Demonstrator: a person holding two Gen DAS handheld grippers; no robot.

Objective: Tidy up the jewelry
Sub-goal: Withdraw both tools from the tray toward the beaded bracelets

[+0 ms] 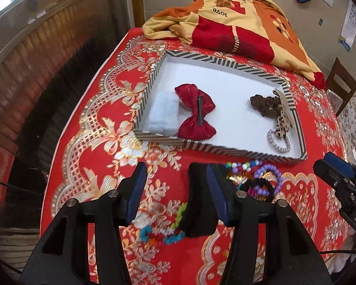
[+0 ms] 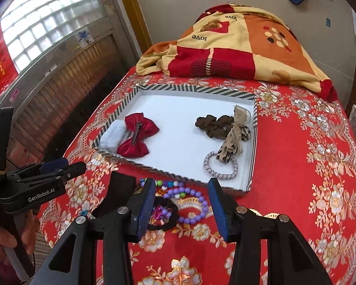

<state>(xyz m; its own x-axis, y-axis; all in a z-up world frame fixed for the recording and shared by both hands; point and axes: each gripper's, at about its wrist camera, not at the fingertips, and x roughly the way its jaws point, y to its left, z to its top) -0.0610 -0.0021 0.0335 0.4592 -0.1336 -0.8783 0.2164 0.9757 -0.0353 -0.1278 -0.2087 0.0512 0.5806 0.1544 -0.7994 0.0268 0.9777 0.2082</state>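
Note:
A striped-rim white tray (image 1: 225,150) (image 2: 192,89) holds a red bow clip (image 1: 195,111) (image 2: 137,134), a white fluffy piece (image 1: 162,116), a brown scrunchie (image 2: 213,123), a leopard tie (image 2: 232,146) and a silver coil band (image 2: 222,166). In front of it on the cloth lie purple beads (image 2: 197,201) (image 1: 273,175), a black scrunchie (image 2: 163,216), multicoloured beads (image 1: 168,232) and a black cloth piece (image 1: 199,204). My left gripper (image 1: 178,190) is open above the cloth beside the black piece. My right gripper (image 2: 181,204) is open over the bead pile.
A red floral tablecloth (image 2: 296,178) covers the table. A folded red-and-yellow blanket (image 2: 237,45) lies behind the tray. A wooden chair (image 1: 341,80) stands at the right. The table's left edge drops toward a wooden shutter wall (image 2: 66,90).

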